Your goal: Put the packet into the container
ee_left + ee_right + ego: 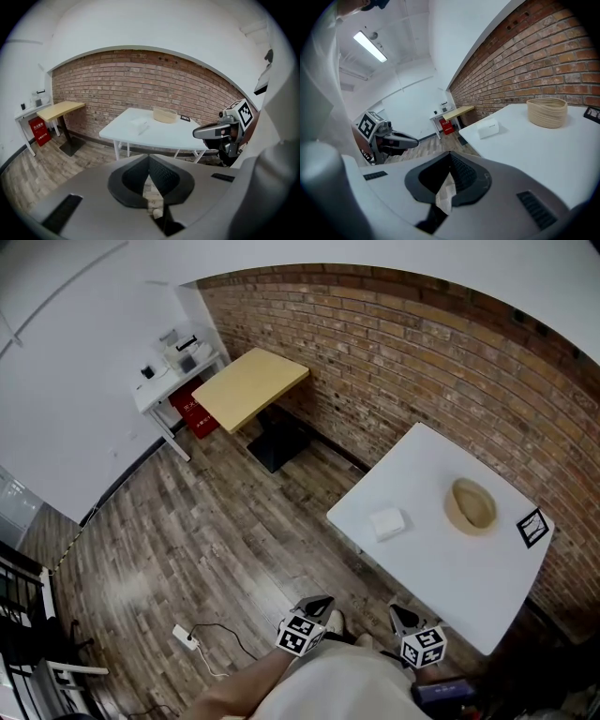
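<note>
A small white packet [387, 522] lies flat near the left edge of the white table [441, 568]. To its right a round beige container [471, 506] stands on the same table, apart from the packet. Both grippers hang low by the person's body, short of the table's near edge. My left gripper [316, 606] is shut with nothing in it, and so is my right gripper [403, 616]. The left gripper view shows its tips [149, 159] meeting, with the packet [139, 124] and container [165, 115] far ahead. The right gripper view shows the packet [489, 128] and container [547, 112] beyond its closed tips [450, 157].
A black-and-white marker tag [532, 527] lies at the table's right edge. A brick wall [394, 352] runs behind it. Farther off stand a wooden table [249, 385], a white side desk [178, 367] and a red box [192, 409]. A power strip [185, 637] lies on the wooden floor.
</note>
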Motion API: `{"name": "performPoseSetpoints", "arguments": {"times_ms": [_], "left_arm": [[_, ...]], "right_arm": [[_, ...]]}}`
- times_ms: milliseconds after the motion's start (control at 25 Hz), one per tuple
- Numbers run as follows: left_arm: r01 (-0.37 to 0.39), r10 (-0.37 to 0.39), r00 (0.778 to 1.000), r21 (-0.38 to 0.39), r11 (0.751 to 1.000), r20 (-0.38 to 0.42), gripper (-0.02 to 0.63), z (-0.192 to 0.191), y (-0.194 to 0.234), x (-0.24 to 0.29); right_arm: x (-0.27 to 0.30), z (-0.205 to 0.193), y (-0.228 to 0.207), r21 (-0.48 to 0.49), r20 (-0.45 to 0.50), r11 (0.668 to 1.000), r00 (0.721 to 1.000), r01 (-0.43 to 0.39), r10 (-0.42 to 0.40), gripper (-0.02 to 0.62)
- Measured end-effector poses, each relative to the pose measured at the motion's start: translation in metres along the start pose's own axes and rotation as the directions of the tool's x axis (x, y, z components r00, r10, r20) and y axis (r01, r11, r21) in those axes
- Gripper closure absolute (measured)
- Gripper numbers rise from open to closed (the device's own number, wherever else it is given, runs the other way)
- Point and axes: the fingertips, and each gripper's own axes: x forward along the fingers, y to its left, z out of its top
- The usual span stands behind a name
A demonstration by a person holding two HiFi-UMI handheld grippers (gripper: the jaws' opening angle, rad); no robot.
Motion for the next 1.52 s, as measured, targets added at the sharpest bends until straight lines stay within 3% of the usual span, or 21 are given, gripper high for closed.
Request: {"name": "performPoseSetpoints", "arguments": {"times_ms": [480,800,1080,1280,1520], "left_arm": [[0.063,-0.064,0.998,0.03,0.998,0.012,0.597,0.036,0.049,0.039],[0.117,-0.118,0.993,0.05,0.992,0.024,0.597,0.061,0.088,0.057],[0.139,-0.14,0.99,0.052,0.989,0.025,0.597,0.066,0.119,0.062],[0.153,-0.154,0.988,0.024,0.988,0.019,0.597,0.067,0.12,0.056],[0.122,-0.122,0.992,0.009,0.992,0.035,0.597,0.068,0.13,0.071]], "right_arm": [[0.048,0.036,-0.03,-0.038,-0.027,0.997,0.998,0.063,-0.064,0.589],[0.088,0.06,-0.047,-0.175,-0.103,0.979,0.987,0.1,-0.119,0.589],[0.108,0.087,-0.066,-0.343,-0.142,0.93,0.972,0.13,-0.188,0.589],[0.104,0.095,-0.067,-0.449,-0.234,0.89,0.95,0.085,-0.209,0.589],[0.127,0.105,-0.089,-0.574,-0.247,0.818,0.944,0.041,-0.22,0.589]]}}
